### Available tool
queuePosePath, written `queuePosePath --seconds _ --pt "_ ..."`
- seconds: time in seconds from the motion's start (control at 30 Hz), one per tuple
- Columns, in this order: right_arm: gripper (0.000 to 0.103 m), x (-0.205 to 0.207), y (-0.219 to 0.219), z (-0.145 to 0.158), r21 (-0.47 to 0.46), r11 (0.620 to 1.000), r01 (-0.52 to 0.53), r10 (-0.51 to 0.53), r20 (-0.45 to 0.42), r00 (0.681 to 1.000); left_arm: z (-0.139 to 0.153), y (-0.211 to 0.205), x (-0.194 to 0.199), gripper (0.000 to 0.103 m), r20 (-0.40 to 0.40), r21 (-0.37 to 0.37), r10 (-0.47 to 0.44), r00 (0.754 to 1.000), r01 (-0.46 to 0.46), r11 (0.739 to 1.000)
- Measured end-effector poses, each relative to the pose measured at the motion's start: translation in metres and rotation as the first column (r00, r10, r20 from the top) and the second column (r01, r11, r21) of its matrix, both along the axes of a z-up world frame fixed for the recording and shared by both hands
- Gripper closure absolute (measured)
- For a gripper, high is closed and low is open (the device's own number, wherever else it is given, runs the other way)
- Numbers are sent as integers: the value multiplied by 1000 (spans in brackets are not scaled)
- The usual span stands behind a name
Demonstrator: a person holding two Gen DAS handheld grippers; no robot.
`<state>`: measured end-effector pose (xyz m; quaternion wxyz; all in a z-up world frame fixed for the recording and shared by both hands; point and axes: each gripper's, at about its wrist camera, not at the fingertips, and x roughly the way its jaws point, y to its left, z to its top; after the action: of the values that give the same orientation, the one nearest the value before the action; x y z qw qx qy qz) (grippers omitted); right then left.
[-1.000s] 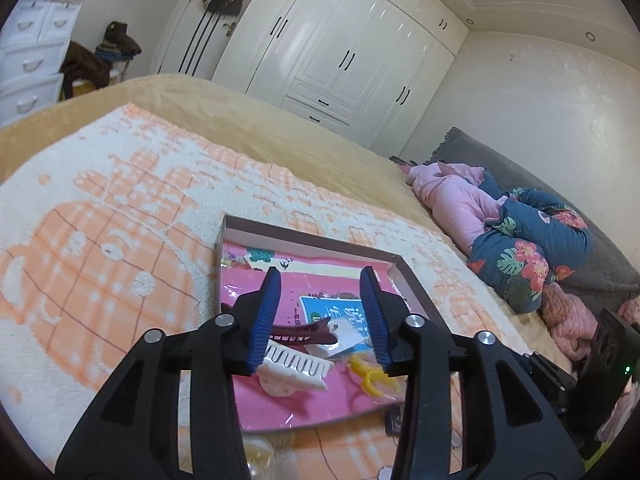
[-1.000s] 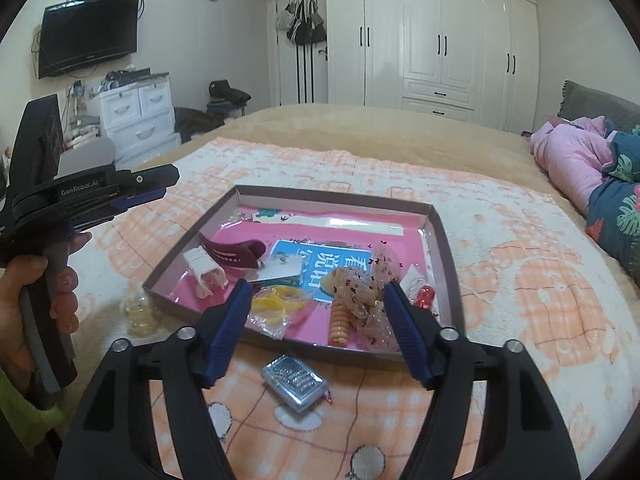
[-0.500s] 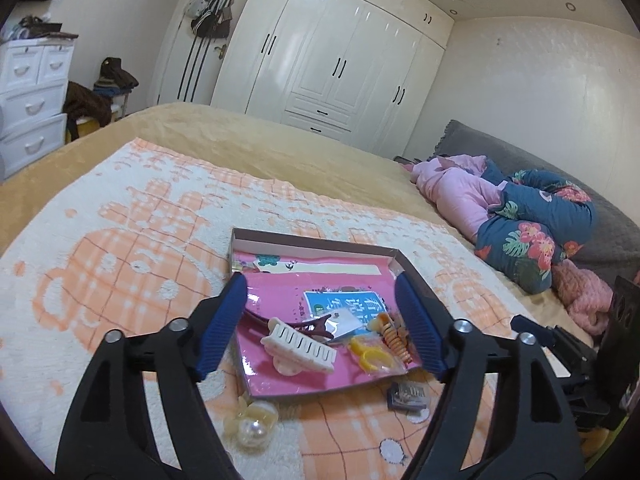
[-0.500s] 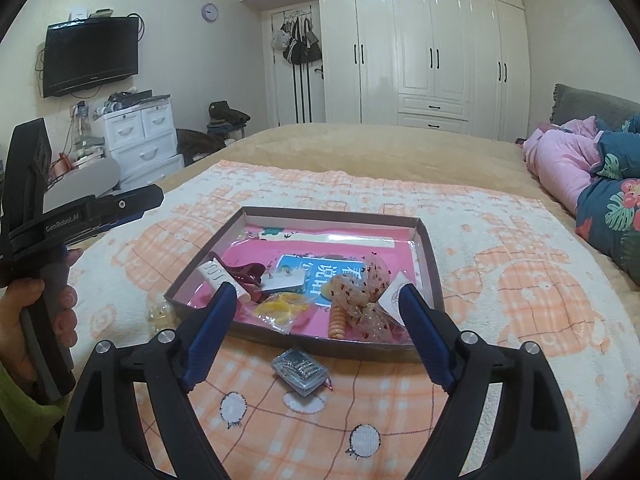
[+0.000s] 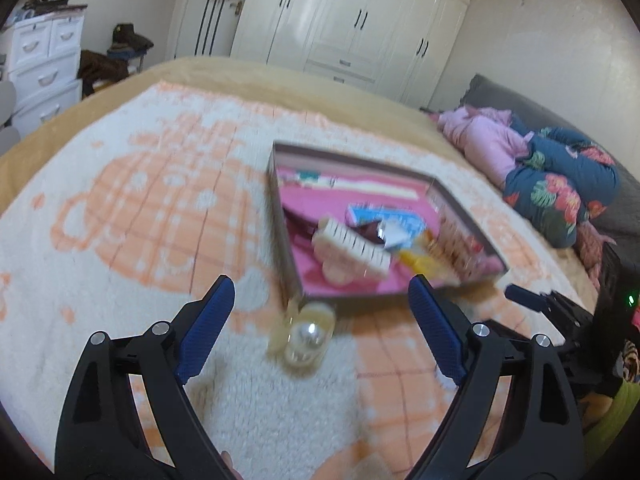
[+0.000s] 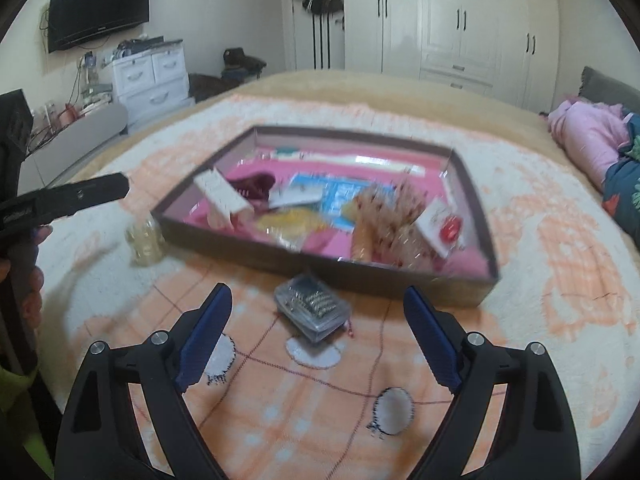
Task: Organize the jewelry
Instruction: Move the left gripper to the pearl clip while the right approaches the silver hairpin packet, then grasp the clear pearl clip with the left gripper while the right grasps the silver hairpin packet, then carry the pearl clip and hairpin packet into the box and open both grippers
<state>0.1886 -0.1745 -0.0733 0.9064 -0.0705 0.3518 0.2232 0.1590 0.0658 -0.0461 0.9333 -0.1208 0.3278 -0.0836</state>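
A shallow brown tray (image 6: 320,268) with a pink floor lies on the blanket and holds a white hair claw (image 5: 354,246), a dark red clip (image 6: 252,188), yellow pieces and a speckled scrunchie (image 6: 390,220). My left gripper (image 5: 322,330) is open and empty, just above a clear bagged pearl piece (image 5: 306,334) outside the tray's near corner. My right gripper (image 6: 318,338) is open and empty over a small clear packet of silver jewelry (image 6: 312,306) in front of the tray. The pearl piece shows also in the right wrist view (image 6: 145,236).
An orange-and-white blanket (image 6: 560,264) covers the bed. Pink and blue floral bedding (image 5: 552,184) is piled at the right. White drawers (image 6: 150,76) stand beyond the bed's left side. The left gripper's body (image 6: 64,200) reaches in from the left.
Both grippers have pulled back from the tray and opened wider. The left one has swung left and down over the pearl piece; the right one now hangs over the silver packet.
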Motion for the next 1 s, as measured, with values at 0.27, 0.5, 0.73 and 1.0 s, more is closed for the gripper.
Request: queuePosePath --seconds 0.27,0.5,0.73,1.0 --pt "51 17 9 -23 -7 1000 -14 13 -112 994 -33 -9 7 23 -101 12 -34 994 35 999" --pt "54 7 6 -15 16 999 -30 31 -81 996 -42 -12 16 69 -113 9 -42 993 43 999" --pt "56 -11 -10 8 71 997 -36 39 -36 999 -28 -18 4 74 -83 5 -89 993 90 996" --pt "56 3 -38 38 96 994 45 -50 53 997 7 -39 11 74 18 33 -124 992 124 992"
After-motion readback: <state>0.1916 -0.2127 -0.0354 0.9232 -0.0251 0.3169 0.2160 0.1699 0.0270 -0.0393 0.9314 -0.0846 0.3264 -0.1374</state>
